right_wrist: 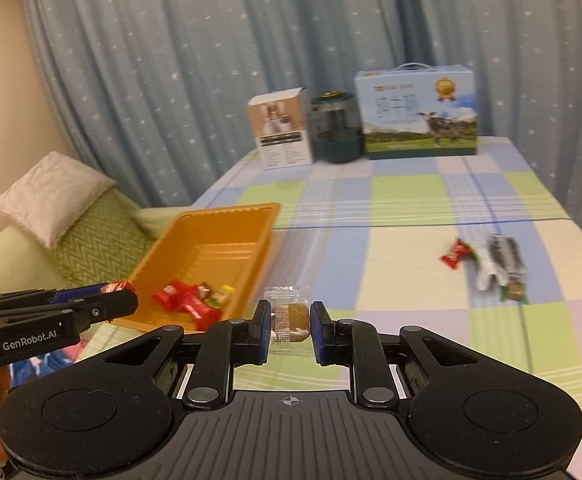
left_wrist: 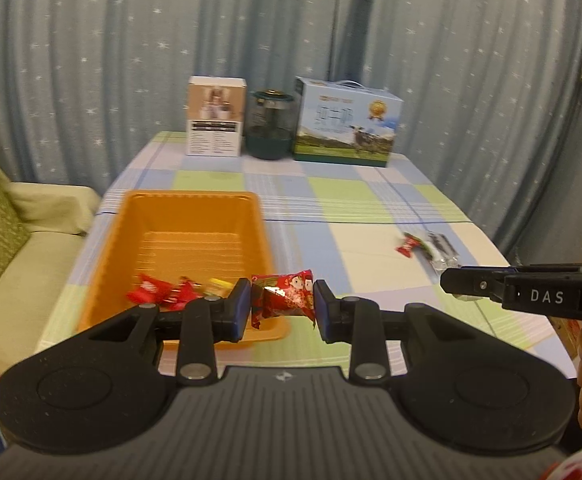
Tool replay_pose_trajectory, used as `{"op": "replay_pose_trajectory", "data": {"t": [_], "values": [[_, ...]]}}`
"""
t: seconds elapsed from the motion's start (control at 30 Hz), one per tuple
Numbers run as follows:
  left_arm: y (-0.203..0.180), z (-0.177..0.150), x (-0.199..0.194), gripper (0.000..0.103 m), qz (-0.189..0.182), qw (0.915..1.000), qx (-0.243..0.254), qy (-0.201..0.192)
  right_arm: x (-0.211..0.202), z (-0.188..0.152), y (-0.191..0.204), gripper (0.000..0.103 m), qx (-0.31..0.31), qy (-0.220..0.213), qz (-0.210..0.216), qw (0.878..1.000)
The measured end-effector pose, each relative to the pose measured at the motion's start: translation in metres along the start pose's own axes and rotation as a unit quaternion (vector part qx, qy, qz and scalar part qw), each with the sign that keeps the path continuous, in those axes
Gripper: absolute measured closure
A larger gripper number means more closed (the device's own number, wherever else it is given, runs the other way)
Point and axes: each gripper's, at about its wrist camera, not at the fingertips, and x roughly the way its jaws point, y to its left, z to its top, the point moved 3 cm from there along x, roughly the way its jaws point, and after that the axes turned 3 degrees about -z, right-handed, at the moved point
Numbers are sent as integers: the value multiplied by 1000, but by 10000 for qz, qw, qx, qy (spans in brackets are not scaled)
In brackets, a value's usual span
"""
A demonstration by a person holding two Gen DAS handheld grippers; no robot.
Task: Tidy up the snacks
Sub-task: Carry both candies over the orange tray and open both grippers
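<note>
Both claws are loaded. Clenched between the blue pads of the left claw (left_wrist: 281, 305) is a red snack packet (left_wrist: 285, 299) printed with cartoon figures, hanging just over the near right corner of the orange tray (left_wrist: 147, 216). The right claw (right_wrist: 290, 326), to the right of the tray and over the checked worktop (right_wrist: 411, 200), is closed on a small clear-wrapped brown snack (right_wrist: 289, 315), pinched across its width with the crimped end sticking up above the pads.

Inside the tray, at its near end, several red-wrapped sweets (left_wrist: 159, 293) and a yellow one (left_wrist: 219, 286) already lie together. Well to the right of the tray, a small cluster of loose snacks (right_wrist: 487, 260) is left on the worktop: a red piece, a white-and-dark packet and a greenish one, touching or overlapping.

These look like light, crinkly, film-wrapped things. The wrappers should be slick and will crumple under pressure, so a grip across the filled middle, as both claws have now, probably holds better than one on the flat sealed edge, which could slide out. The brown piece may be brittle, so a hard squeeze risks cracking it. Being so light, each will likely drop cleanly once let go low over the tray, though a wrapper could cling to a pad.

Beyond the tray, at the far edge of the worktop, stand a white carton (left_wrist: 215, 116), a dark green jar (left_wrist: 270, 124) and a blue box with a handle (left_wrist: 347, 120).
</note>
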Motion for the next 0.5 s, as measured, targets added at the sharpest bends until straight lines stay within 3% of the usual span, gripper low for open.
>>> {"op": "replay_pose_trajectory", "data": {"t": [0.5], "values": [[71,16,1,73,381,9993,-54,26,57,16,52,82,-273,142,323,9990]]}}
